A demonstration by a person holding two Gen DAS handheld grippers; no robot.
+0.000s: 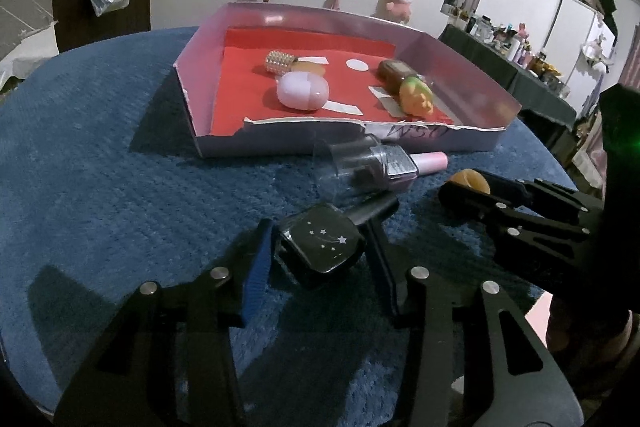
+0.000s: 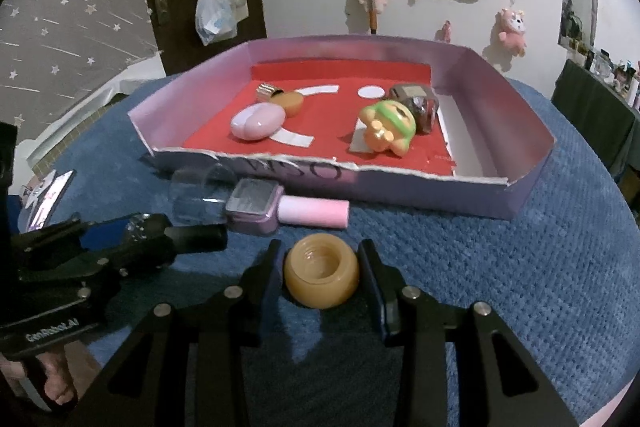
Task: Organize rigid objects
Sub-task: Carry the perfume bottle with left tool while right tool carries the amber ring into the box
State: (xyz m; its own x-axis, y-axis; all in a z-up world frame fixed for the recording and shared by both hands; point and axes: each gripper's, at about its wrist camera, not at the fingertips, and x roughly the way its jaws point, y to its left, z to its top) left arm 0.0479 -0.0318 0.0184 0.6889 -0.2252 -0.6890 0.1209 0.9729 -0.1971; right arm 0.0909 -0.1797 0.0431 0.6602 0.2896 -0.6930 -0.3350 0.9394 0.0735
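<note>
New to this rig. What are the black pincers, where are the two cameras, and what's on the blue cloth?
No robot here: a person holds a two-finger tool in each hand, with a fisheye camera on each looking along its fingers.

In the left wrist view, the left tool has a black bottle with white stars between its fingers; whether they press on it is unclear. In the right wrist view, the right tool is shut on a tan jar.

On the blue cloth lie a pink-capped bottle, a clear cup and a shallow box holding small toys.
</note>
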